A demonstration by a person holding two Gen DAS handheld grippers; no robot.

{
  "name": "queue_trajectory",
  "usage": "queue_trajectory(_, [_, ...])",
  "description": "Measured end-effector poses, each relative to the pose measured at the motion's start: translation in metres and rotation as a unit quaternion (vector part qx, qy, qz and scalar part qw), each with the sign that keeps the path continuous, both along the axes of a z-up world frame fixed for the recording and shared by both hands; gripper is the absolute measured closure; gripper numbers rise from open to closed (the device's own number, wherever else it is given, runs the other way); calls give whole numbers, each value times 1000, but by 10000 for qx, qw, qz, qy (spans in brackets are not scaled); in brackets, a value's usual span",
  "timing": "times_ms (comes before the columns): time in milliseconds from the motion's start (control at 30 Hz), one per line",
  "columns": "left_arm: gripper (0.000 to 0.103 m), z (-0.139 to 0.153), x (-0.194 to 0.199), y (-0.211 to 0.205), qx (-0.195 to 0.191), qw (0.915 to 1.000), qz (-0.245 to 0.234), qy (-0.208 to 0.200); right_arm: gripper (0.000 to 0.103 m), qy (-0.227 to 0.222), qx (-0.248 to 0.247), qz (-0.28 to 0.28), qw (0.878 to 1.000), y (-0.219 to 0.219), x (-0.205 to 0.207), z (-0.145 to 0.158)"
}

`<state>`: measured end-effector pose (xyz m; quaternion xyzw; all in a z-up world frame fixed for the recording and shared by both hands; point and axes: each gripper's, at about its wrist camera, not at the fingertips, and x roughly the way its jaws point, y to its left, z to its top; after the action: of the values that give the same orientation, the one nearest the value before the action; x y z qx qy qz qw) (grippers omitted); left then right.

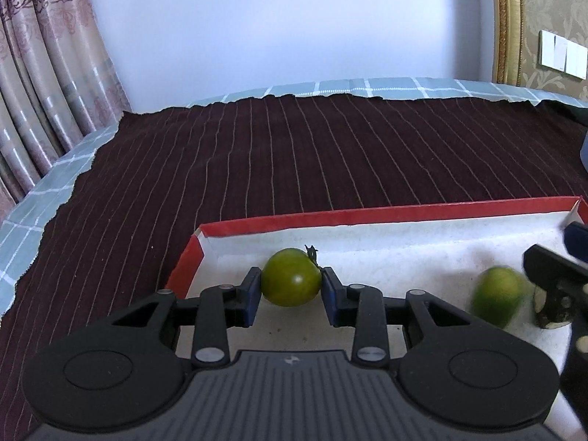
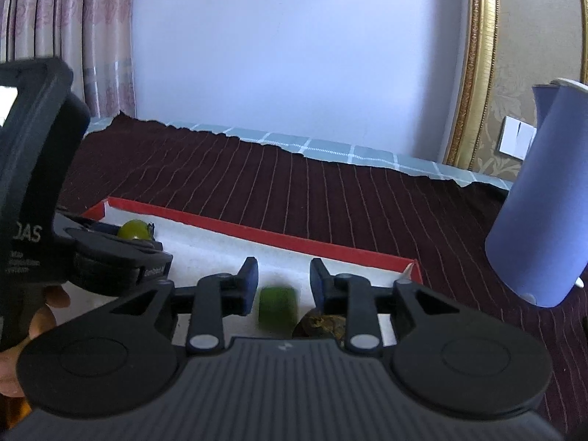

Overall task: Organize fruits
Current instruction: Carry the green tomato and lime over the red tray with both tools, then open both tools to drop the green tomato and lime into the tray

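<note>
Surface: dark maroon cloth (image 1: pixel 294 154) with thin pale stripes, spread over a pale blue checked cover (image 1: pixel 367 86) whose edge shows along the far side.
Room: plain white wall (image 1: pixel 275 25) behind; patterned pink curtain (image 1: pixel 44 66) at the left; gilt frame (image 1: pixel 509 22) and white wall switch (image 1: pixel 562 53) at the right.
Tray: shallow red-rimmed box (image 1: pixel 367 217) with a white floor, lying on the cloth.
Left gripper (image 1: pixel 292 286): blue pads clenched on a green tomato (image 1: pixel 290 277) with its stalk still on, inside the box near its far-left corner.
Right gripper (image 2: pixel 281 286): jaws parted, pads clear of the blurred green fruit (image 2: pixel 276 307) that lies between them on the box floor.
Neighbouring object: dark brownish lump (image 2: pixel 319 325) just beside that fruit, partly hidden by the right gripper.
Obstruction: blue cylindrical container (image 2: pixel 544 198) standing on the cloth to the right of the box.
</note>
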<state>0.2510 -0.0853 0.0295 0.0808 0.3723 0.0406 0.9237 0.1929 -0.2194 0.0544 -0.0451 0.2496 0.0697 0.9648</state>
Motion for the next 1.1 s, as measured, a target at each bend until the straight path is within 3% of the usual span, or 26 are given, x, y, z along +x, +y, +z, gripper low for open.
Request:
queue_trajectory(100, [60,1,0,1,-2,10000,33,-18,75,-27,2,-6,10000,-2,-2,2])
queue_trajectory(267, [39,4,-2,3,52,9999,79,-96,64,-117,25,-33,9999,-5,-10,4])
queue_trajectory(367, [39,5,-5,2,90,9999,74,-117,61,-147,66,-26,9999,-6,-14,4])
queue_trajectory(667, [39,9,-24,12,-168,9998,34,-86,17,-372,64,-14,9993,-8,-32,9])
queue_trajectory(733, [39,10,-31,14,-179,9998,37,-128,3,-446,52,-43,9990,-8,-38,10])
queue_trajectory(1000, [39,16,-58,19,-272,9992,3,-282,0,-563,81,-264,9980,-9,-55,11])
queue_trajectory(1033, [37,17,-60,19,-293,9992,2,-290,0,-552,110,-310,9979,-11,-56,10])
queue_trajectory(1100, [24,18,-67,22,-333,9989,21,-339,0,-483,188,-390,9979,-12,-58,7])
